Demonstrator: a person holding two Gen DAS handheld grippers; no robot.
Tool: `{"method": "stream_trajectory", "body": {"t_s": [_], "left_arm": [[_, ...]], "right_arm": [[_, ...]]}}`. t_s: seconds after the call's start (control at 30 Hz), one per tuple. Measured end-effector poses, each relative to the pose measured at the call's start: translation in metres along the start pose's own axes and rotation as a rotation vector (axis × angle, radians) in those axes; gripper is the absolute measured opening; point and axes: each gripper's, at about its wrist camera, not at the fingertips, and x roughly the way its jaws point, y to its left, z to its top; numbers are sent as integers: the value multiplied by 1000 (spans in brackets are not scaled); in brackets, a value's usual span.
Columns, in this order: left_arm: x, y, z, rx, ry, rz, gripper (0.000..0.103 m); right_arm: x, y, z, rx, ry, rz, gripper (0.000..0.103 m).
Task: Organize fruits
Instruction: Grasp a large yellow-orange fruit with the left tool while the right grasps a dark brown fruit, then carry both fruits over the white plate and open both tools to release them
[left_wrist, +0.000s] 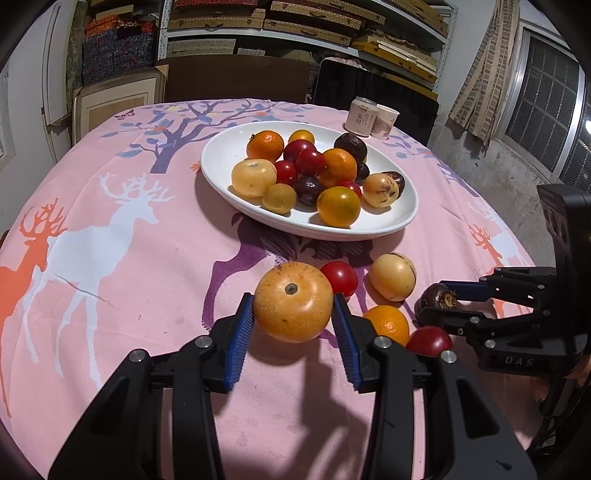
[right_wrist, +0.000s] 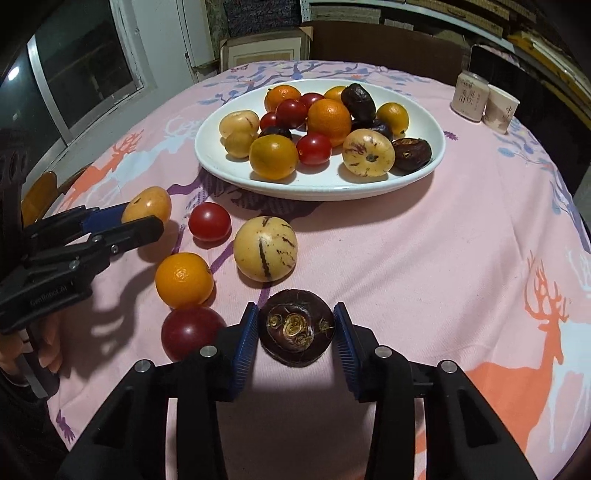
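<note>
Two claws: both low over the bench, each with a fruit between its blue pads.
Left claw: narrowed onto a yellow-orange round fruit, stem end up; both pads press its sides.
Right claw: dark purple-brown fruit between the pads; left pad touching, contact on the right pad hard to judge.
Beyond left claw: red tomato and pale striped fruit, just past the held fruit.
Right of left claw: orange and dark red fruit, close against its right finger, between the two claws.
Beyond right claw: the pale striped fruit, near, in the line toward the plate.
Plate: white oval, well beyond both claws, piled with oranges, tomatoes, pale and dark fruits.
Far right of plate: two paper cups, side by side.
Bench cover: pink cloth with deer and tree print.
Hand: partly seen behind the left claw's body.
</note>
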Motion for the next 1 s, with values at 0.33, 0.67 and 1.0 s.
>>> {"method": "stream_trajectory", "body": {"t_s": [0.33,0.67,1.0], "left_arm": [[-1,1,-1,-4,-4,-3,42],[-16,-9,45,35,-37,-17,42],[47,-10,125,73,-19,105,42]], "right_arm": [[-35,-25,-10,97,-166,-8,42],[-80,-74,41,201,-345,-4,42],[-25,-58,143,142,-342,13,42]]}}
